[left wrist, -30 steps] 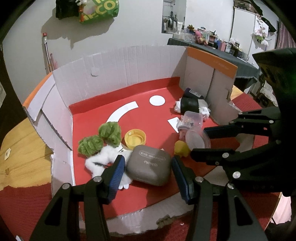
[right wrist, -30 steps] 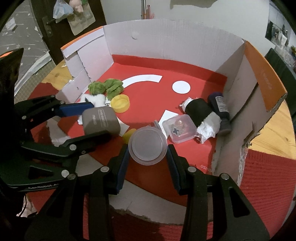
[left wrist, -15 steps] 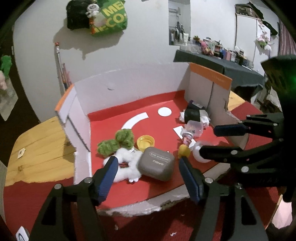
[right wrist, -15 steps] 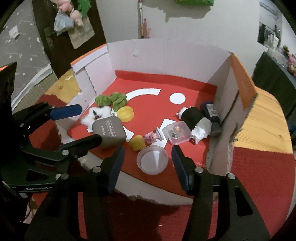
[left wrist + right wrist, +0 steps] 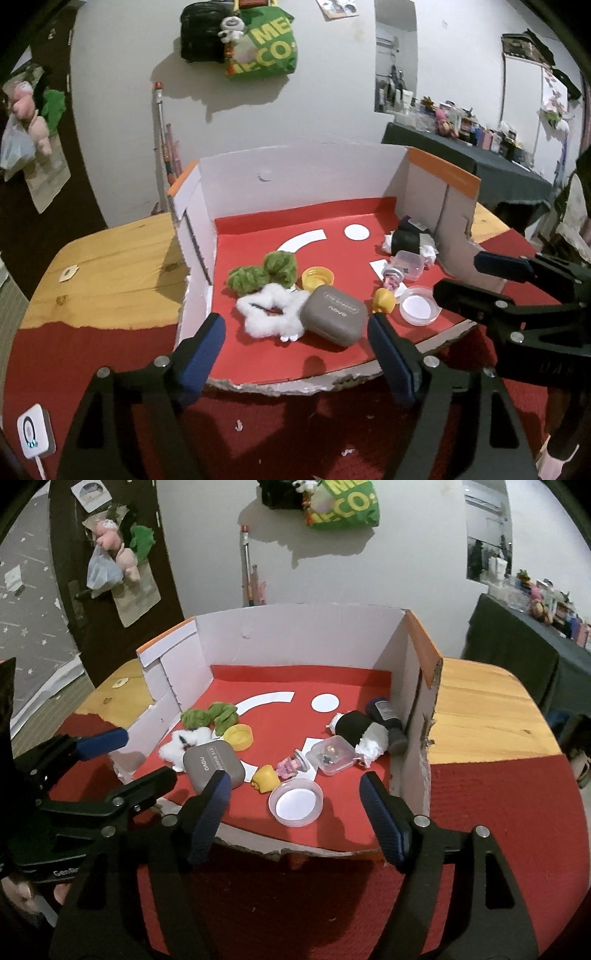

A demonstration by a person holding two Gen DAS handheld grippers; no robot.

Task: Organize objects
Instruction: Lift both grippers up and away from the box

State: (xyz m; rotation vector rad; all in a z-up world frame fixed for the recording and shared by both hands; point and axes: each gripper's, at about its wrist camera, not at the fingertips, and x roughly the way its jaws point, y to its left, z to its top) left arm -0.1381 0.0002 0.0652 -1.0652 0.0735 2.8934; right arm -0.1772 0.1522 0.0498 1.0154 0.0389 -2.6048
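Having just been opening, left gripper (image 5: 293, 345) and right gripper (image 5: 295, 812) both gaping empty, pulled back since a second ago from grey rounded eyeshadow case (image 5: 334, 319) and clear round plastic lid (image 5: 295, 802), both left lower-centre on red-floored cardboard box (image 5: 295, 635); placements apparently complete.

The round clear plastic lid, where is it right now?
In the right wrist view, the round clear plastic lid lies flat on the red box floor near its front edge, just right of the small yellow toy.
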